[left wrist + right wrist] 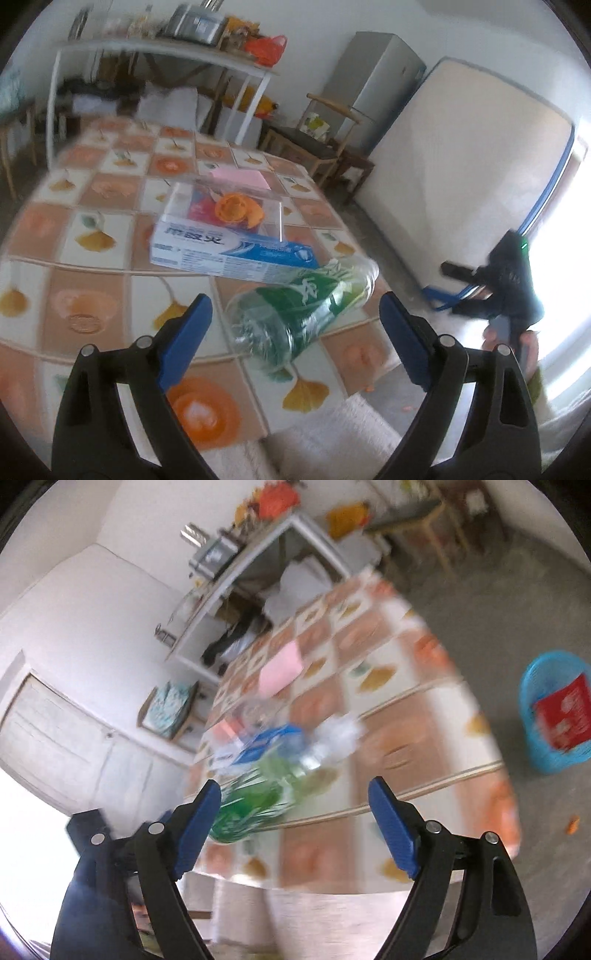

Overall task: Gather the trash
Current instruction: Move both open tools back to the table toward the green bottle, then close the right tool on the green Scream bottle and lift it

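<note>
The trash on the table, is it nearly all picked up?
Not yet. A red packet already sits in the blue basket. Both grippers are open, holding nothing. Still on the table: green-label bottle, toothpaste box, orange peel, pink paper.

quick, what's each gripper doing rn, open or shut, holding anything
Left gripper: open, holding nothing; the green-label bottle lies between its fingers.
Right gripper: open, holding nothing.

Home (lived-in) — fridge (373, 85), mattress (461, 162).
</note>
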Motion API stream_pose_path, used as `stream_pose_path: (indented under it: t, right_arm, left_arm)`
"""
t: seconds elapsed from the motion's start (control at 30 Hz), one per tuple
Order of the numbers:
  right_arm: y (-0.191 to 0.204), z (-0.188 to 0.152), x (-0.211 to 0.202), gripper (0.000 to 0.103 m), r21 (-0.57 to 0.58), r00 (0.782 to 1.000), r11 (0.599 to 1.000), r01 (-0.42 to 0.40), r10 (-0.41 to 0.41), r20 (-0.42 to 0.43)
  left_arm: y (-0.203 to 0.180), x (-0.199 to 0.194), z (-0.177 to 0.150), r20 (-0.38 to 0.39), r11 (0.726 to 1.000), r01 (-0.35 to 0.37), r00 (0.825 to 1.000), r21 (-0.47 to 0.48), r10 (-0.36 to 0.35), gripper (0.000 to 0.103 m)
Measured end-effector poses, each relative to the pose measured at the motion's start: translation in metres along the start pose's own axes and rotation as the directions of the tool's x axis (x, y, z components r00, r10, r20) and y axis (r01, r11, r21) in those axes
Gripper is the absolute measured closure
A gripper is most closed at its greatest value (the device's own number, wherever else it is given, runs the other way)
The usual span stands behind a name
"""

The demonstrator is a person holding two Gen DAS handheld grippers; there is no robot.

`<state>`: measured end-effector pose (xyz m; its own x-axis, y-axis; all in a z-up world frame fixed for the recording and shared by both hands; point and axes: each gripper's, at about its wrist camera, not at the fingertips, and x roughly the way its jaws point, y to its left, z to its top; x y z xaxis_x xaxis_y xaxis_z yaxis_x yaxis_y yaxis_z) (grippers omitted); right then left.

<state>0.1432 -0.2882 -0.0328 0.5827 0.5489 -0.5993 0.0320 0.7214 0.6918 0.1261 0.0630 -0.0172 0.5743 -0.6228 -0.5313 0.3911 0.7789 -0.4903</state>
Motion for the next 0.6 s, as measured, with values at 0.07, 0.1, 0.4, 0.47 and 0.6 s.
stream_pose_path:
  t: [0.07,0.1,0.4,0.47,0.6]
  right_arm:
    - [0.003,0.000,0.020,0.023,0.047,0.999,0.999,-0.004,0.006,-0.050]
    - [0.004,-0.002,0.029,0.023,0.067,0.998,0.998,0.001,0.004,-0.067]
    - [-0.001,-0.007,0.067,0.023,0.173,0.987,0.983,0.067,-0.041,-0.154]
    - [-0.003,-0.007,0.071,0.023,0.187,0.986,0.979,0.079,-0.049,-0.159]
    - [-0.008,-0.006,0.069,0.023,0.198,0.984,0.975,0.103,-0.071,-0.164]
  left_arm:
    - [0.015,0.016,0.006,-0.012,0.996,0.054,0.998,-0.072,-0.055,0.015]
    - [0.024,0.024,0.008,-0.023,0.990,0.076,0.997,-0.119,-0.079,0.015]
    - [0.033,0.070,-0.004,-0.090,0.942,0.250,0.957,-0.225,-0.276,0.017]
    - [0.026,0.074,-0.012,-0.106,0.935,0.280,0.945,-0.220,-0.308,0.017]
    - [0.005,0.082,-0.026,-0.150,0.923,0.327,0.921,-0.203,-0.359,0.017]
